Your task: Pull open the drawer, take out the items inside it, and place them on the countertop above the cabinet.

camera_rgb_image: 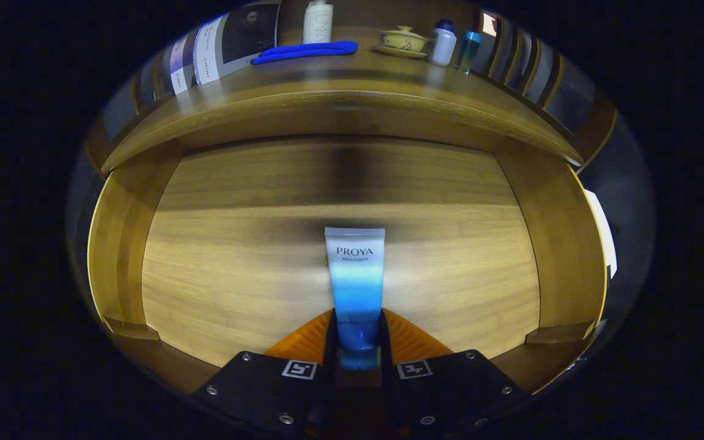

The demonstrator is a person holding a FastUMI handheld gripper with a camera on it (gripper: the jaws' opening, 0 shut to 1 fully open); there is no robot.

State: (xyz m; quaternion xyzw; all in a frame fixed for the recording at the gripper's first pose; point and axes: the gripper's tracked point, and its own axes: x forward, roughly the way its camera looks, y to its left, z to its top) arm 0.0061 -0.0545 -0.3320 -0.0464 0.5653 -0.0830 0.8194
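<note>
A white-and-blue squeeze tube [355, 275] points away from me over the open wooden drawer [113, 244]. My gripper [357, 333] is shut on the tube's blue lower end, with both fingers pressing its sides. The tube's white crimped end reaches out ahead of the fingers, above the drawer floor. Beyond the drawer runs the wooden countertop [340, 73] of the cabinet.
On the countertop lie a blue flat object [306, 51], a white bottle [318, 21], a lidded yellow cup on a saucer [402, 40], a white bottle with a dark cap [442, 43] and a teal bottle [468, 49]. The drawer's side walls rise left and right.
</note>
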